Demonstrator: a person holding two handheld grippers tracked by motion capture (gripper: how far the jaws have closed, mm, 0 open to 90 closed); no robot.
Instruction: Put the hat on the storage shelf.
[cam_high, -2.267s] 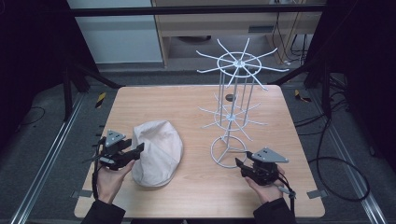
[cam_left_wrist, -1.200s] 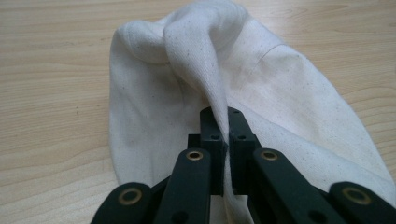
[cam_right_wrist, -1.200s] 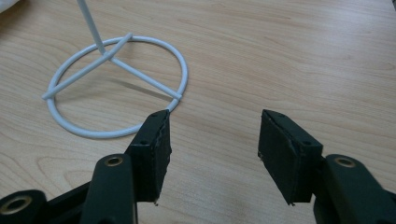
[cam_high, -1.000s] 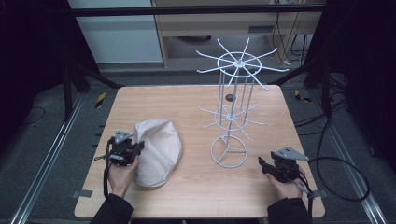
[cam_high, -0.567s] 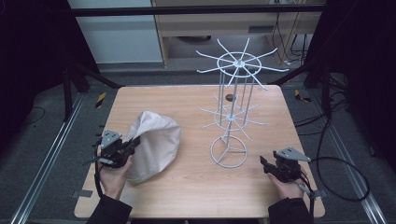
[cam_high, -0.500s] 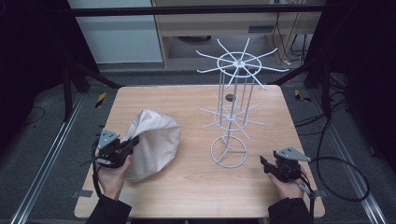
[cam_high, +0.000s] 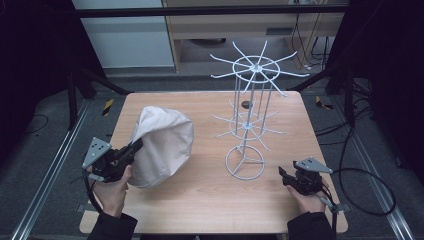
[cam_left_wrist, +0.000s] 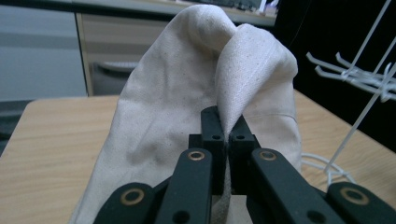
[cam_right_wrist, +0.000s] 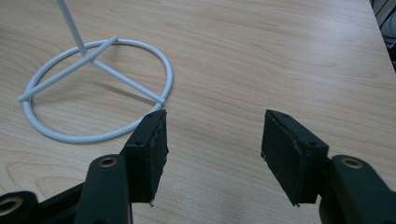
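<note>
Hat (cam_high: 162, 142) crown-up, tilted rightward

left hand (cam_high: 111, 190) enters from the bottom edge at the left, sleeve dark, and grasps the left gripper (cam_high: 135, 146), whose jaws point up and to the right and are pressed together on a fold of the cream cloth hat (cam_left_wrist: 205, 88); right hand (cam_high: 306, 201) enters at the lower right and rests low over the table with the right gripper (cam_right_wrist: 212, 140), jaws spread wide with nothing between them, having just been opening
</note>
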